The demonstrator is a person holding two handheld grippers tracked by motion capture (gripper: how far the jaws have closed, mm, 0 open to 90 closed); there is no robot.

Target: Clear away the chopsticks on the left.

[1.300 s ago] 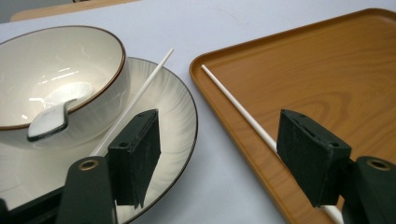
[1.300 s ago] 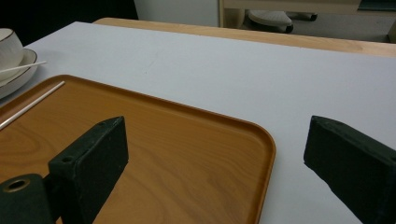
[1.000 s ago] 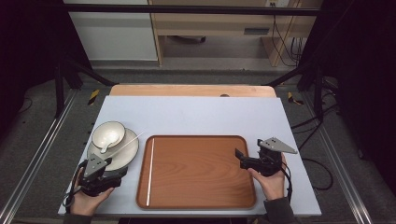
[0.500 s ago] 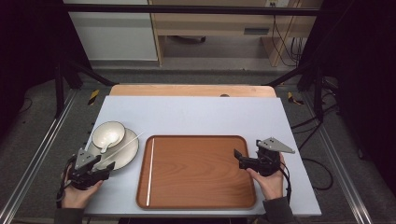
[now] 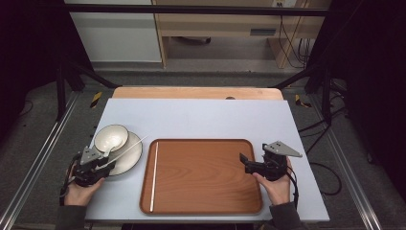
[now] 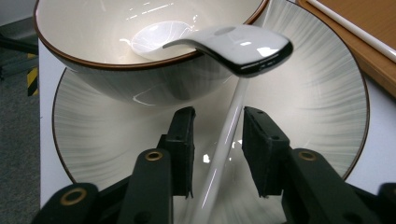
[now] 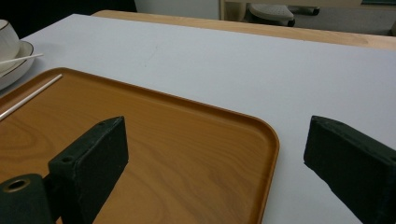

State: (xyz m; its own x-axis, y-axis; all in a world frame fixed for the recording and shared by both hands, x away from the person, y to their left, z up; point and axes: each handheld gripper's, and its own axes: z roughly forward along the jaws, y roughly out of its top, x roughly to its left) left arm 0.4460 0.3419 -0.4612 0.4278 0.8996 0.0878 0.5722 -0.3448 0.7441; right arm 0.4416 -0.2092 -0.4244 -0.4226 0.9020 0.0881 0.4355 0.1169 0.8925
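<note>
A white bowl (image 6: 93, 28) sits on a striped grey plate (image 6: 317, 107) at the table's left, with a white ceramic spoon (image 6: 243, 44) resting in it, its handle hanging over the rim. A white chopstick (image 6: 229, 135) lies across the plate. My left gripper (image 6: 217, 126) is open, its jaws standing on either side of that chopstick without touching it. In the high view the left gripper (image 5: 111, 162) is at the plate's (image 5: 131, 155) near edge. A second chopstick (image 5: 153, 177) lies along the left side of the wooden tray (image 5: 206, 177). My right gripper (image 5: 245, 164) hangs wide open over the tray's right edge (image 7: 266, 154).
The pale blue table (image 5: 201, 120) has a wooden strip along its far edge. Dark frame posts stand at both sides, with floor and cables beyond. The tray's middle is bare wood.
My left gripper drew left, then moved forward to the plate, so its jaws now straddle the chopstick. The right gripper has barely moved.
</note>
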